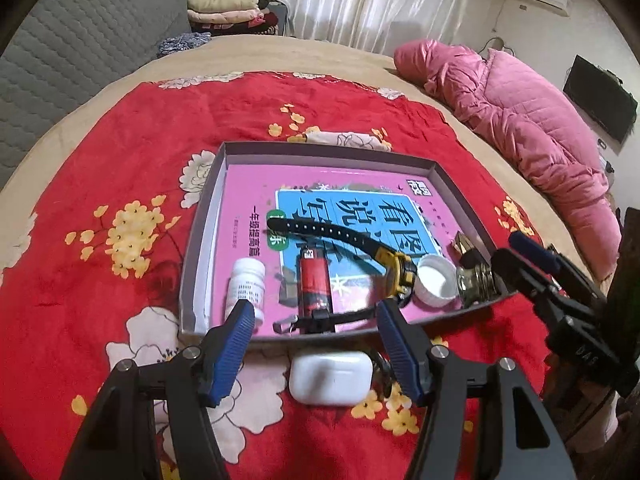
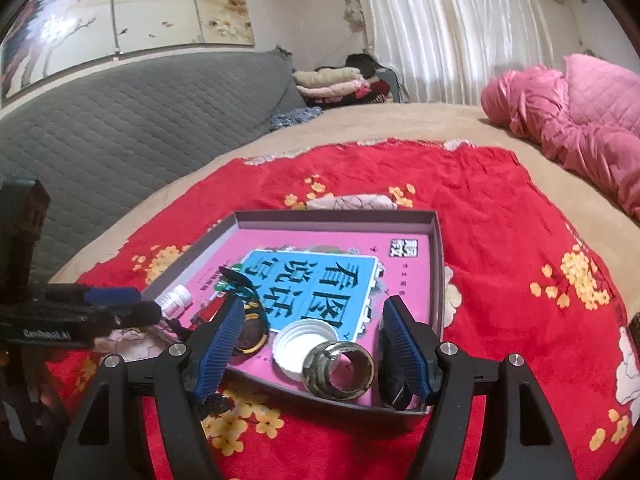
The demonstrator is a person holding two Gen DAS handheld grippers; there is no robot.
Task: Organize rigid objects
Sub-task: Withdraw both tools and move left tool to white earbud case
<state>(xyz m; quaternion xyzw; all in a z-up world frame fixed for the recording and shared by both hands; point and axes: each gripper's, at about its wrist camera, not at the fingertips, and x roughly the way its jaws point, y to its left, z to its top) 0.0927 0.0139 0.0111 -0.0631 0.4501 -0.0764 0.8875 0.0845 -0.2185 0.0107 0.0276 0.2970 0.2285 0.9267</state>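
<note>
Both hand-held grippers wide open, empty; earbud case (image 1: 330, 377) below left hand-held gripper (image 1: 316, 316).

Both wrist views, close, sharing tray (image 1: 436, 168)

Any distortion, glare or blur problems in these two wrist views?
Left wrist: strong fisheye bending of the tray, dark corner vignetting, curtain blown out by backlight, objects sharp. Right wrist: same bending, curtain overexposed, metal ring near the lens slightly soft.
</note>
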